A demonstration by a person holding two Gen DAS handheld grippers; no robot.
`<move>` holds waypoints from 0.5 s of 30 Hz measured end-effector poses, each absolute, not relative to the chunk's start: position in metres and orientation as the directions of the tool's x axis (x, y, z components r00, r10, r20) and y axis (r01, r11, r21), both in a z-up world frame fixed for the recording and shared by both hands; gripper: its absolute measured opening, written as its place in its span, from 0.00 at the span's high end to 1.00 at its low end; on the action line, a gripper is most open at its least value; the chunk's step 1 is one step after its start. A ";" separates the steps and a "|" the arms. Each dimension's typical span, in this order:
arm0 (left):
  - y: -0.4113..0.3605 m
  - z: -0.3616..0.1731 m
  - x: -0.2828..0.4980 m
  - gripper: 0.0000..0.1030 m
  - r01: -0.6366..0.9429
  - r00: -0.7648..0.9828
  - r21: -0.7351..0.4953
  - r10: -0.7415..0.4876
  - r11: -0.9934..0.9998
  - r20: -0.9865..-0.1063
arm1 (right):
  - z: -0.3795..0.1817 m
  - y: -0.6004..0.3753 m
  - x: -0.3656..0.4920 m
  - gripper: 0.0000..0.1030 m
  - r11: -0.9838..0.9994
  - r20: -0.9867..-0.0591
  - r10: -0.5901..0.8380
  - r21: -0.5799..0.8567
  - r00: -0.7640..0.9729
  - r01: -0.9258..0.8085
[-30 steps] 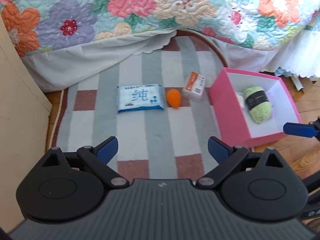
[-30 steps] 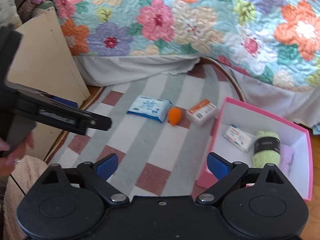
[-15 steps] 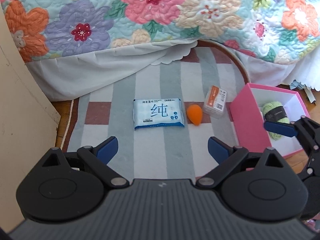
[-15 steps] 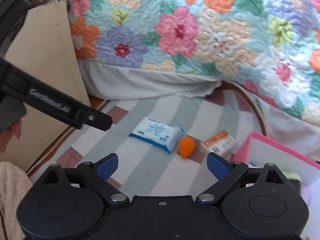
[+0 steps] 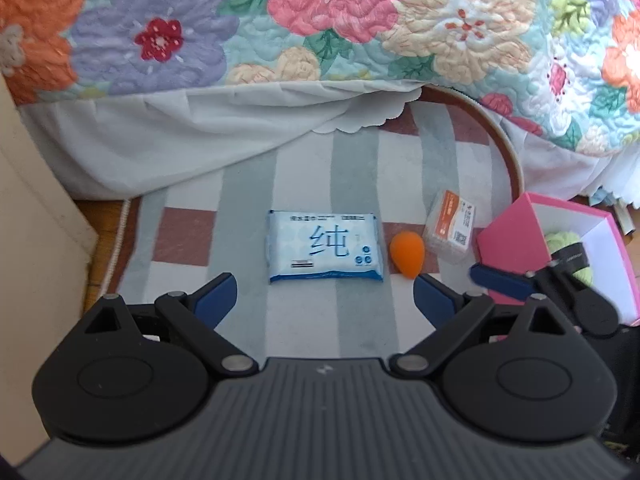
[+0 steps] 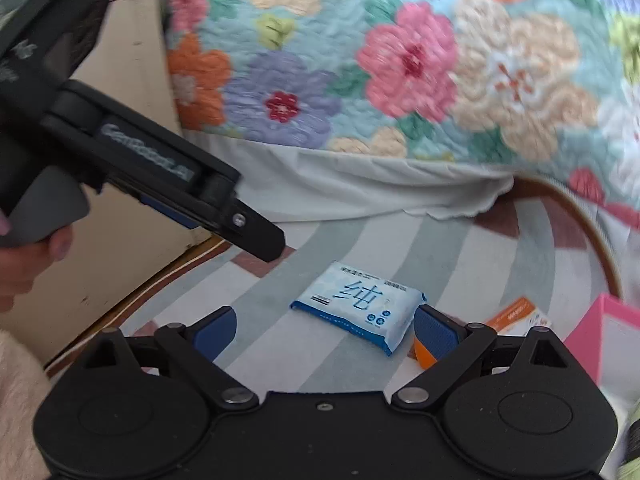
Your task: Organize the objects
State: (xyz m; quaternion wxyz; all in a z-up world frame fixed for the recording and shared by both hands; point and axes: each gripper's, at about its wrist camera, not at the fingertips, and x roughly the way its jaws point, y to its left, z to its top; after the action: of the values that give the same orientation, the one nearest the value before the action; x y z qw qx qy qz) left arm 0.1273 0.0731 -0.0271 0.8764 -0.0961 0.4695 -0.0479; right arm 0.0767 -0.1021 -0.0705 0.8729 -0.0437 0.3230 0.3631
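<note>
A blue-and-white tissue pack (image 5: 323, 247) lies flat on the striped rug, with an orange egg-shaped sponge (image 5: 407, 254) to its right and a small clear box with an orange label (image 5: 451, 227) beyond that. My left gripper (image 5: 324, 298) hovers open just short of the pack, nothing between its fingers. The pink box (image 5: 516, 240) at the right holds a green yarn ball (image 5: 562, 240). My right gripper (image 6: 325, 330) is open too, near the tissue pack (image 6: 360, 304), and its right finger covers part of the sponge (image 6: 423, 354). The left gripper's body (image 6: 160, 176) crosses the right wrist view.
A bed with a floral quilt (image 5: 320, 20) and white skirt (image 5: 200, 132) closes the far side. A beige cabinet panel (image 5: 36, 260) stands at the left. The rug (image 5: 248, 200) ends on wooden floor (image 5: 102, 216). A hand (image 6: 24, 264) holds the left gripper's handle.
Both grippers have moved forward and left toward the tissue pack, which now looks larger. The pink box has slid toward the right edge of both views. Both stay open.
</note>
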 end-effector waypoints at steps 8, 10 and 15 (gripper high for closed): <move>0.067 -0.043 0.147 0.09 0.005 0.561 -0.212 -0.178 0.977 -0.808 | -0.088 -0.103 0.100 0.06 0.724 -0.597 0.638 0.250 0.487 -0.643; 0.067 -0.050 0.153 0.12 0.000 0.558 -0.222 -0.184 0.975 -0.809 | -0.095 -0.099 0.106 0.08 0.720 -0.610 0.641 0.266 0.466 -0.641; 0.074 -0.073 0.168 0.23 -0.037 0.548 -0.238 -0.179 0.971 -0.817 | -0.111 -0.088 0.117 0.11 0.722 -0.619 0.635 0.262 0.462 -0.641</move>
State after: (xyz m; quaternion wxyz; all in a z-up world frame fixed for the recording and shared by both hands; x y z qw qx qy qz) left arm 0.1681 0.0745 -0.0728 0.8723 -0.1140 0.4738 -0.0409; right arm 0.1173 -0.0877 -0.1114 0.8549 -0.0040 0.3606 0.3731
